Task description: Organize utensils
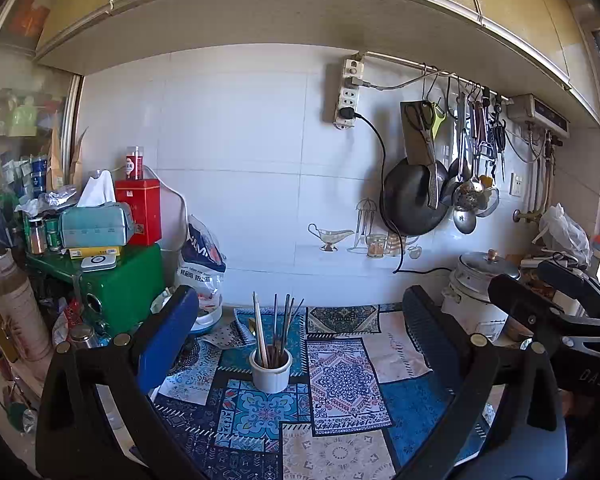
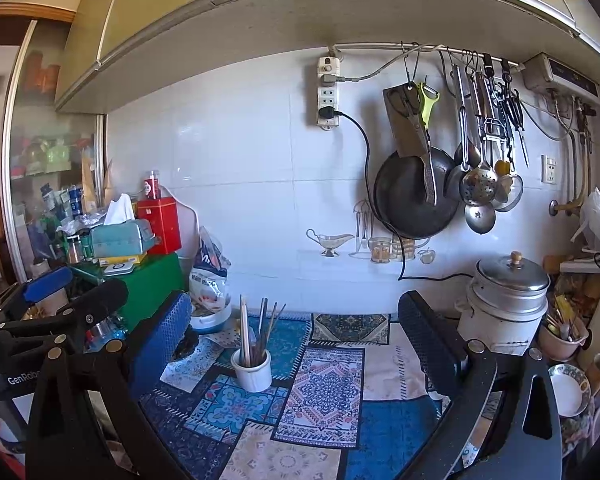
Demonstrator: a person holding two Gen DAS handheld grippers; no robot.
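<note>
Left gripper (image 1: 300, 312): jaws spread wide, nothing between. Right gripper (image 2: 296, 316): same, wide apart and empty. Both held above the patterned mat (image 1: 340, 384), well short of any utensil.

White ceramic holder (image 1: 271, 372) upright on mat, centred between left jaws in left wrist view; chopsticks (image 1: 276, 332) standing inside, fanned loosely, one pale stick among darker ones. Same holder (image 2: 252, 372) left of centre in right wrist view.

Further out: rice cooker (image 2: 508, 300) right rear, pink cup of mixed utensils (image 2: 562, 334) beyond it, partly hidden. Bowl (image 2: 570, 390) at right edge.

Risks, as judged:
- Tall narrow load, light holder; sideways nudge from a finger likely to tip it, scatter sticks.
- Thin sticks, broad pads; pinch of one probably drags neighbours out.
- Crowded right corner; reach toward pink cup could clip cooker or bowl.
- Two grippers close together; converging on holder risks collision.
</note>
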